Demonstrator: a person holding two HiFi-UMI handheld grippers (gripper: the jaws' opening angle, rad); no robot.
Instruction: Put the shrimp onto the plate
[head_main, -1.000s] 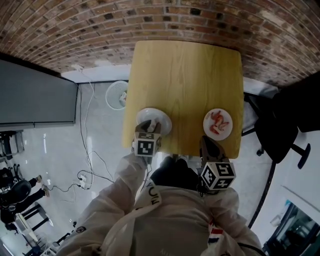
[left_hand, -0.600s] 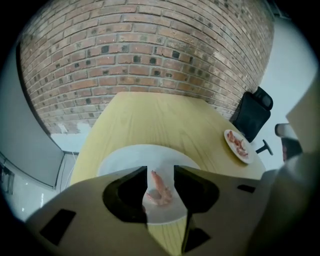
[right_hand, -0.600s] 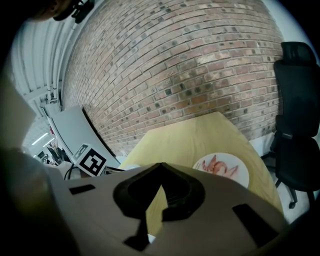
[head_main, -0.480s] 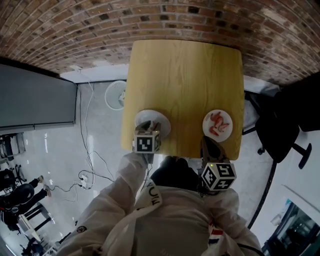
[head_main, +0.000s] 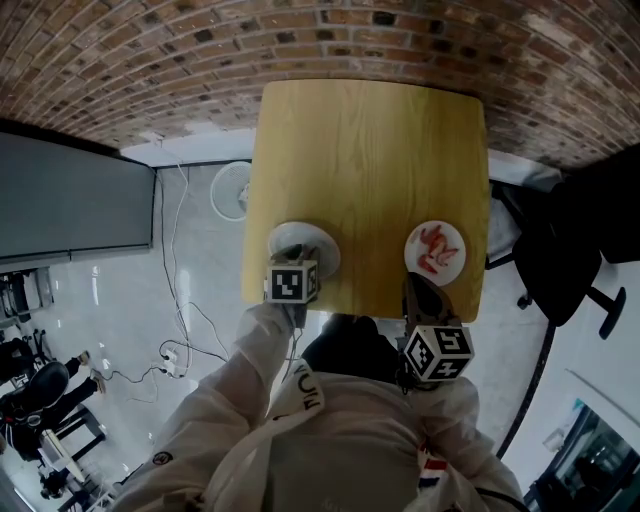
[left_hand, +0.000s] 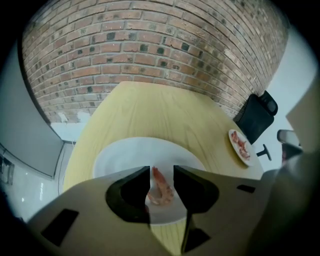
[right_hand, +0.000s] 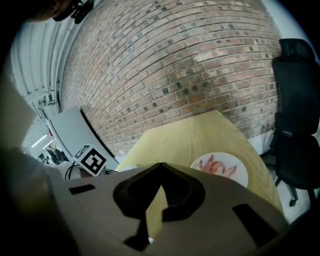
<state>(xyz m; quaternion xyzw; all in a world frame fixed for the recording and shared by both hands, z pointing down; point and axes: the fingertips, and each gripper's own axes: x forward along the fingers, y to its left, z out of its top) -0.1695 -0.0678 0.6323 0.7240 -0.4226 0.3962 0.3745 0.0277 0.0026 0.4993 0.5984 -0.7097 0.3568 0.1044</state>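
A white plate (left_hand: 122, 150) (head_main: 315, 240) sits at the table's near left edge. One pink shrimp (left_hand: 161, 187) lies on it. My left gripper (left_hand: 162, 175) (head_main: 291, 258) points steeply down over this plate; its jaws have just been opening and stand open on either side of the shrimp, pads clear of it. A second white plate (head_main: 455, 262) (right_hand: 243, 175) at the near right holds several shrimp (head_main: 433, 246) (right_hand: 218, 166). My right gripper (right_hand: 160, 169) (head_main: 417, 286) hovers at the table's near edge in front of that plate, jaw tips together, with nothing in them.
The wooden table (head_main: 370, 140) stands against a brick wall (head_main: 330, 40). A black office chair (head_main: 560, 250) (right_hand: 295, 125) is to its right. A white floor fan (head_main: 232, 190) and cables lie on the floor to its left, beside a grey panel (head_main: 70, 190).
My left gripper has sunk a little towards the left plate and rolled slightly. In the head view it now hides the shrimp. The right gripper has not moved.
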